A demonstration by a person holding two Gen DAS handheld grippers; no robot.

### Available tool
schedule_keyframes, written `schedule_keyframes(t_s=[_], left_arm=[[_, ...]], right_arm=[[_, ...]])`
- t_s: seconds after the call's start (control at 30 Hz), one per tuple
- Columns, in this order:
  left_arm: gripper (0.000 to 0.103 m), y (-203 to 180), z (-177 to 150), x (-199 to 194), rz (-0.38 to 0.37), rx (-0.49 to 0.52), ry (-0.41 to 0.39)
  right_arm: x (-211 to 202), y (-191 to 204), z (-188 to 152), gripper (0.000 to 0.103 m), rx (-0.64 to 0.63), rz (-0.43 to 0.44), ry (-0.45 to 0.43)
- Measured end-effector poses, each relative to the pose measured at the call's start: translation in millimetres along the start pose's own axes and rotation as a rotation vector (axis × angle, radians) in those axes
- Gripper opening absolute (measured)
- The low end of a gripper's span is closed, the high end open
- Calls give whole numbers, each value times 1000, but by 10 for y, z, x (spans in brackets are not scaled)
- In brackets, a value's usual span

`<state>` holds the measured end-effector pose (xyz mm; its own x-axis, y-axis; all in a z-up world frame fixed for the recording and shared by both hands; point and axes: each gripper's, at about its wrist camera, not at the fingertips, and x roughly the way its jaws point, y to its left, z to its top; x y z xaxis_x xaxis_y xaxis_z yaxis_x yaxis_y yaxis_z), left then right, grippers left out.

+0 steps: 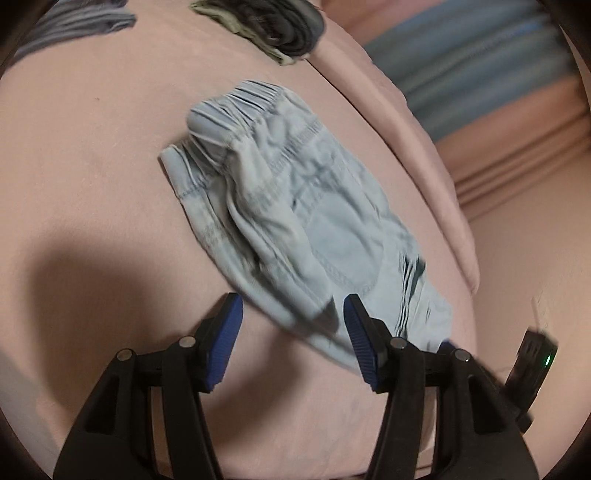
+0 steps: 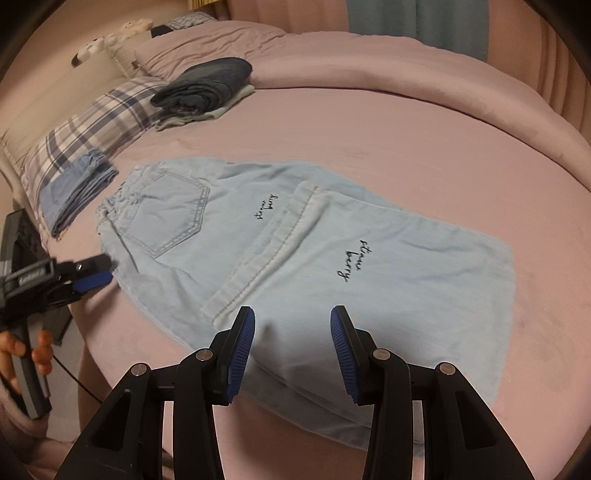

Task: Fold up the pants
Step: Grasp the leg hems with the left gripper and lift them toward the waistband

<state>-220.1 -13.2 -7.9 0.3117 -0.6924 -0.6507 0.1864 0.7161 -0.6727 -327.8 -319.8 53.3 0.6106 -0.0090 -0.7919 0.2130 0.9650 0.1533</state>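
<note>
Light blue denim pants (image 2: 280, 236) lie flat on the pink bed sheet (image 2: 406, 155), folded lengthwise, back pocket up and "straw berry" stitched on the legs. My right gripper (image 2: 292, 332) hovers open over the hem end, nothing between its fingers. My left gripper (image 2: 94, 275) is at the waistband corner on the left, held by a hand (image 2: 22, 350). In the left wrist view the bunched elastic waist of the pants (image 1: 295, 206) lies ahead. The left gripper (image 1: 293, 328) is open there, a fabric edge lying loose between its blue pads.
A stack of folded dark jeans (image 2: 207, 85) sits at the back of the bed, also seen as the dark stack (image 1: 269, 26). Folded blue pants (image 2: 77, 192) rest on a plaid pillow (image 2: 92, 122). A rolled pink duvet (image 2: 388, 62) lines the far side.
</note>
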Motion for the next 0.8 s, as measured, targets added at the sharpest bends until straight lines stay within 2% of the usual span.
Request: schedule_keyframes(t_s=[0.23,0.33,0.37,0.4,0.5,0.7,0.8], left_arm=[[57,117,206,56,-85,-142,-80],[52,90,312,66,-118,-183,-95],[42,78,324,48,-117,-185,-100],[31,53,342,41,-113,-177,-104],[24,-76,353,-7,-66,-110,-119],[21,-268,308,-147,23,54,-148],[21,-342,299,-171,39,123,-160]], right_arm=[[53,98,87,43,-6,21,-3],[119,138,160,43,-2,40,-1],[148,149,189,43,4,47,1],[171,168,218,43,10,53,1],[245,202,329,43,21,75,-5],[496,275,655,43,9,81,-7],[657,313,819,36,9,87,-7]])
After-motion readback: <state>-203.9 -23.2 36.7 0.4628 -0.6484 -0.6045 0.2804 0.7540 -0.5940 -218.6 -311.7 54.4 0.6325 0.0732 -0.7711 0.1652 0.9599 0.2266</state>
